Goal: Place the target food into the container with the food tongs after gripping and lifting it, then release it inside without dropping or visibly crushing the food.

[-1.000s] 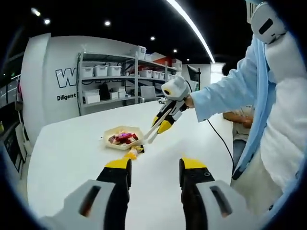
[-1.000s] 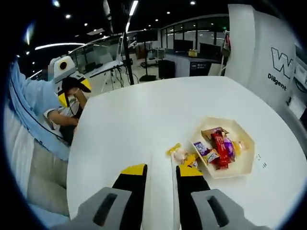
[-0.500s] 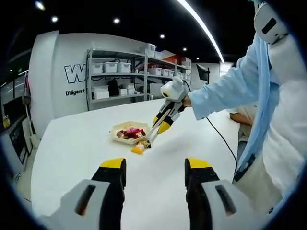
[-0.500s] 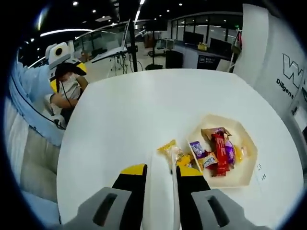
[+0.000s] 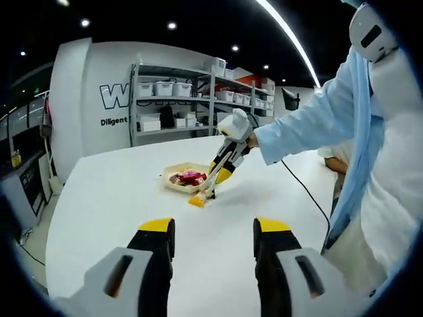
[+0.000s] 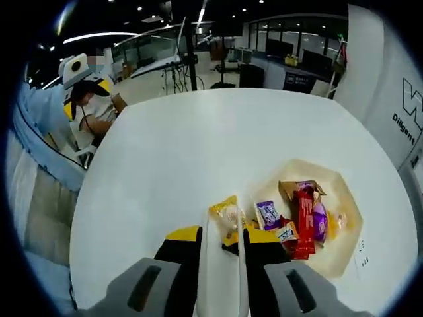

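The right gripper [image 6: 221, 239] has its fingers closed on the white food tongs [image 6: 222, 264]. The tongs reach down to a yellow snack pack [image 6: 226, 214] lying on the white table [image 6: 165, 158], just beside the tray [image 6: 344, 254] on its left. I cannot tell if the tongs have pinched the pack yet. The tray holds other wrapped snacks [image 6: 301, 214]. The left gripper [image 5: 213, 241] waits near, its fingers wide apart and holding nothing.

The pack looks light, soft and crinkly. It may slip, so pinch it gently across the middle.
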A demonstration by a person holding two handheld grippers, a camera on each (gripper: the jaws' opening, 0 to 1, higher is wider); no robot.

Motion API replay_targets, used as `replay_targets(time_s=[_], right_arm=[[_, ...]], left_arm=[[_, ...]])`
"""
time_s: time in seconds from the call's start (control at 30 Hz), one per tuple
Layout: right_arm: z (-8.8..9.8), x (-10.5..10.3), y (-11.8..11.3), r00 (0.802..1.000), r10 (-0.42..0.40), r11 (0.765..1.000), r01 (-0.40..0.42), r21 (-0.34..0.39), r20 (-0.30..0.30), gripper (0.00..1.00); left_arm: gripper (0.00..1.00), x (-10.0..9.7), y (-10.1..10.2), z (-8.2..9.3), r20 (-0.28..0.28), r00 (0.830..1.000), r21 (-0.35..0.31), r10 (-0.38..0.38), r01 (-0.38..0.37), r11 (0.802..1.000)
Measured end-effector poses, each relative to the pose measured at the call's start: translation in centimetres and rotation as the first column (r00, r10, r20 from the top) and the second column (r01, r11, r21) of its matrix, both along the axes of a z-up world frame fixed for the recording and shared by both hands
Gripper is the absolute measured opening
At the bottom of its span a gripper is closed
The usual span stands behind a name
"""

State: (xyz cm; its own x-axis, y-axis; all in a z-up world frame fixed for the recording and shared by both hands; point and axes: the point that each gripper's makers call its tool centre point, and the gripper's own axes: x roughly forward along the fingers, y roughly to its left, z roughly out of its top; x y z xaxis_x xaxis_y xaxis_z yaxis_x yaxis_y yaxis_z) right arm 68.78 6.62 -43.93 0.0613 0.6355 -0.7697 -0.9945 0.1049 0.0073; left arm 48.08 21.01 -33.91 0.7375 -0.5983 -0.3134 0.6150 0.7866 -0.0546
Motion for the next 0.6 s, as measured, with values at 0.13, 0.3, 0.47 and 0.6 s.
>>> replay_targets(time_s=[0.13, 0.3, 0.47, 0.6], right_arm=[[-0.3, 0.3, 0.1, 1.000, 0.026, 1.000, -0.027, -0.004, -0.016, 0.17], [-0.5, 0.3, 0.5, 0.996, 0.089, 0.996, -0.090, -0.019, -0.015, 0.17], [-0.9, 0.6, 0.7, 0.990, 0.141, 0.989, -0.142, -0.043, -0.015, 0.18], [-1.2, 0.6, 0.7, 0.981, 0.193, 0.979, -0.193, -0.072, 0.001, 0.18]], left_arm=[[0.45, 0.1, 0.1, 0.0, 0.001, 1.000, 0.002, 0.012, -0.012, 1.000], [0.44, 0.2, 0.3, 0.0, -0.003, 1.000, 0.008, 0.027, -0.027, 1.000], [0.43, 0.2, 0.3, 0.0, -0.004, 0.999, 0.010, 0.039, -0.038, 0.999], [0.42, 0.2, 0.3, 0.0, -0.006, 0.999, 0.012, 0.047, -0.047, 0.999]])
